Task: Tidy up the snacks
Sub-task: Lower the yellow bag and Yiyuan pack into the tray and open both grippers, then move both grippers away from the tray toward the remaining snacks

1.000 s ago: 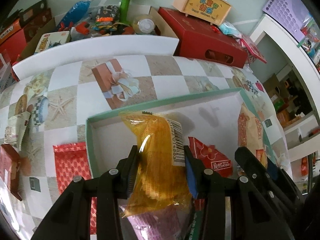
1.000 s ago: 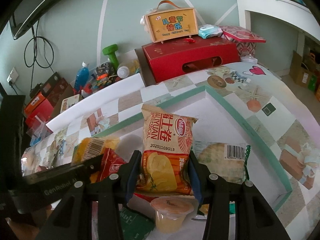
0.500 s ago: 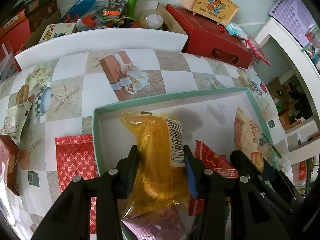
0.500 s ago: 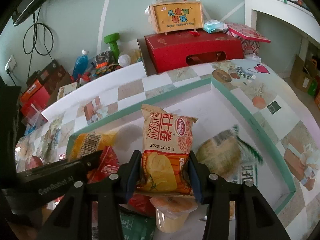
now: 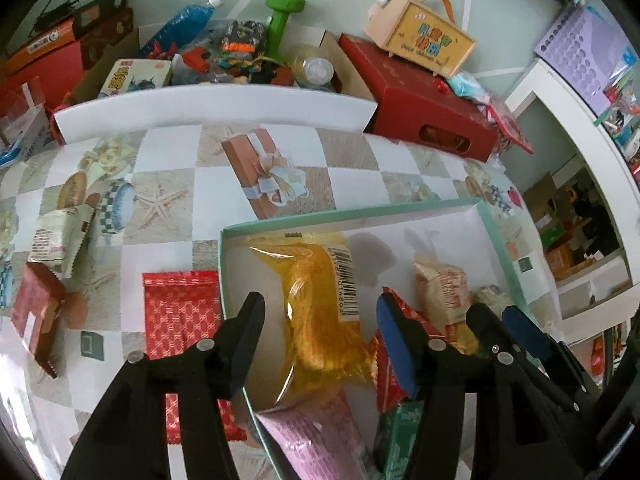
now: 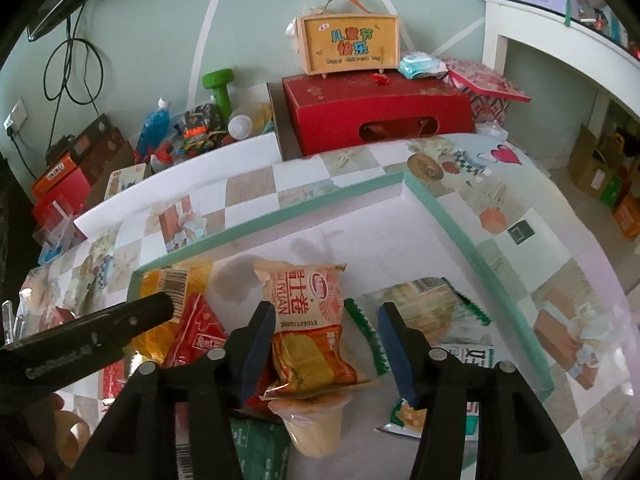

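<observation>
Box rim (image 5: 352, 213) was mint green, table (image 5: 192, 184) checkered beige-white, packet (image 5: 320, 312) between my fingers (image 5: 390, 344) translucent yellow.

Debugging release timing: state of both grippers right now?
Left gripper: jaws opening, yellow snack bag lies loose between them.
Right gripper: jaws opening, egg roll packet released between them.

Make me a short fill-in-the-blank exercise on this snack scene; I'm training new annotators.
1. The yellow packet with a barcode lies inside the white box with the ____ rim.
2. The left gripper has its jaws opening, with the ____ packet between them.
3. The red patterned packet lies on the tablecloth, ____ the box.
4. The egg-roll packet rests partly on a jelly ____.

Missing words: green; yellow; outside; cup
</observation>
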Demonstrator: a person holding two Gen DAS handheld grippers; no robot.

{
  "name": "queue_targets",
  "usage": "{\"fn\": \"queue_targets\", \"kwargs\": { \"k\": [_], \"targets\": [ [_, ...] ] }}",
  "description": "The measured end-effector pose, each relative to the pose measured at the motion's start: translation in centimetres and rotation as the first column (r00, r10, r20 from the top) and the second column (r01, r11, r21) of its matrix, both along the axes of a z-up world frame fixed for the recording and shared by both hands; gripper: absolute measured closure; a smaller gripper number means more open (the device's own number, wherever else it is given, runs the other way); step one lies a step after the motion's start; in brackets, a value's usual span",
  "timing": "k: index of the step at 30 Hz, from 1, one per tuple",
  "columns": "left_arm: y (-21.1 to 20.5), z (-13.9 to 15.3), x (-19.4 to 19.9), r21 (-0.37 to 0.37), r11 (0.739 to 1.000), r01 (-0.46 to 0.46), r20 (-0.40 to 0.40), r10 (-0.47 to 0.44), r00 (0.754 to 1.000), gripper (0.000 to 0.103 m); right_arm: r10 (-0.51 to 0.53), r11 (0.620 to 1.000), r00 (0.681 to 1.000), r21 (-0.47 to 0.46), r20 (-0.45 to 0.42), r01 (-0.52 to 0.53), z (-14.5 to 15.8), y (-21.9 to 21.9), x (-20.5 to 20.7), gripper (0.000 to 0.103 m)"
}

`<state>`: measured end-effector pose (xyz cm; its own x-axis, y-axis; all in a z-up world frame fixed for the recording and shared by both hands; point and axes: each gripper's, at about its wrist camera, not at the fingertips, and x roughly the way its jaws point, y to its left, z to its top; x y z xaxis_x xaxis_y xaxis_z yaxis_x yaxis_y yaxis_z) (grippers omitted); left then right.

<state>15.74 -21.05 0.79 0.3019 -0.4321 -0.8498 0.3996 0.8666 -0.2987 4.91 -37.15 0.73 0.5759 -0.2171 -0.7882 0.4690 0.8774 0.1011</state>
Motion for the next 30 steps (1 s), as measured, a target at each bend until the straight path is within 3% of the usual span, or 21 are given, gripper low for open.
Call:
{"fn": "queue_targets", "kwargs": {
  "k": [4, 6, 9, 12, 13, 15, 18, 24, 30],
  "targets": [
    [0.7, 1.4, -0.3, -0.001, 1.000, -0.011, 0.031, 0.011, 0.999, 0.042, -0.012, 1.000, 1.000, -0.010, 0.003, 0.012, 0.8, -0.1, -0.3, 0.045],
    [0.9, 1.9, -0.5, 0.012, 1.000, -0.016, 0.051, 0.015, 0.999, 0.033, -0.021, 1.000, 1.000, -0.013, -0.004, 0.021, 1.1, -0.2, -0.5, 0.045],
    [0.9, 2.0, -0.8, 0.048, 0.999, -0.021, 0.079, 0.017, 0.997, 0.020, -0.032, 0.999, 0.999, -0.021, -0.025, 0.031, 1.2, -0.3, -0.7, 0.031],
    [0.8, 1.6, -1.0, 0.080, 0.996, -0.032, 0.094, 0.024, 0.995, 0.011, -0.039, 0.998, 0.999, -0.040, -0.037, 0.038, 1.3, -0.3, -0.9, 0.027],
    [0.8, 1.6, -1.2, 0.092, 0.995, -0.039, 0.108, 0.029, 0.994, 0.008, -0.042, 0.998, 0.998, -0.041, -0.038, 0.041, 1.3, -0.4, -0.9, 0.022],
    [0.7, 1.5, -1.5, 0.120, 0.992, -0.049, 0.142, 0.032, 0.989, 0.007, -0.054, 0.998, 0.998, -0.037, -0.036, 0.052, 1.3, -0.6, -1.1, 0.015],
    [0.1, 1.5, -2.0, 0.156, 0.987, -0.049, 0.182, 0.020, 0.983, 0.007, -0.079, 0.996, 0.996, -0.035, -0.031, 0.078, 1.3, -1.0, -1.3, 0.014],
    [-0.7, 1.1, -2.6, 0.172, 0.984, -0.040, 0.197, 0.005, 0.980, 0.000, -0.147, 0.989, 0.989, -0.023, -0.025, 0.147, 1.2, -2.1, -2.0, 0.000],
    [-0.4, 0.9, -2.8, 0.169, 0.985, -0.041, 0.191, 0.008, 0.982, 0.000, -0.180, 0.984, 0.984, -0.009, -0.010, 0.180, 1.1, -2.7, -2.4, 0.000]
  ]
}}
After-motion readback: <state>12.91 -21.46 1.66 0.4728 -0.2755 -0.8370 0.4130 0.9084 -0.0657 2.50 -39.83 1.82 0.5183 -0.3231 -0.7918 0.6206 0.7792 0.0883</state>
